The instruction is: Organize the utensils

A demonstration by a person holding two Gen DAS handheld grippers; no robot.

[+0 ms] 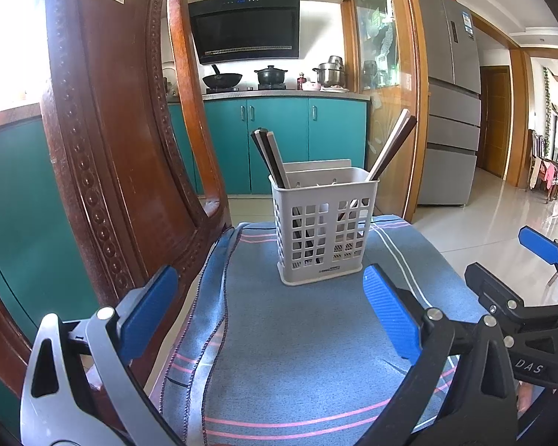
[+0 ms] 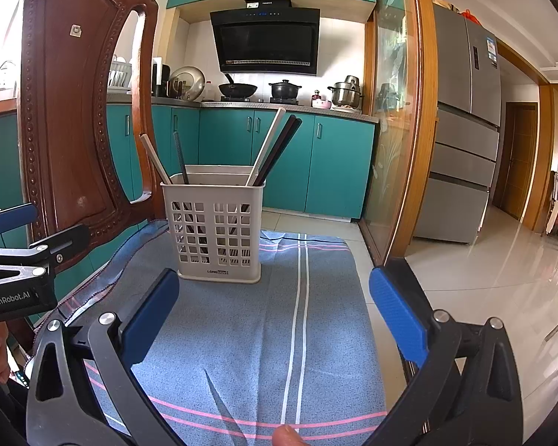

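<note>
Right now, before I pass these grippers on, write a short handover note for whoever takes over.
Left gripper: open, empty, held low over the blue cloth, facing the basket.
Right gripper: open, empty, alongside it, also facing the basket.
White utensil basket stands upright on the cloth, in front of the wooden chair back.
Chopsticks already stand in it, some leaning left, some leaning right.
Done: no loose utensils visible on the cloth.
Left: apparently nothing to collect; check outside the camera views before stopping.
</note>
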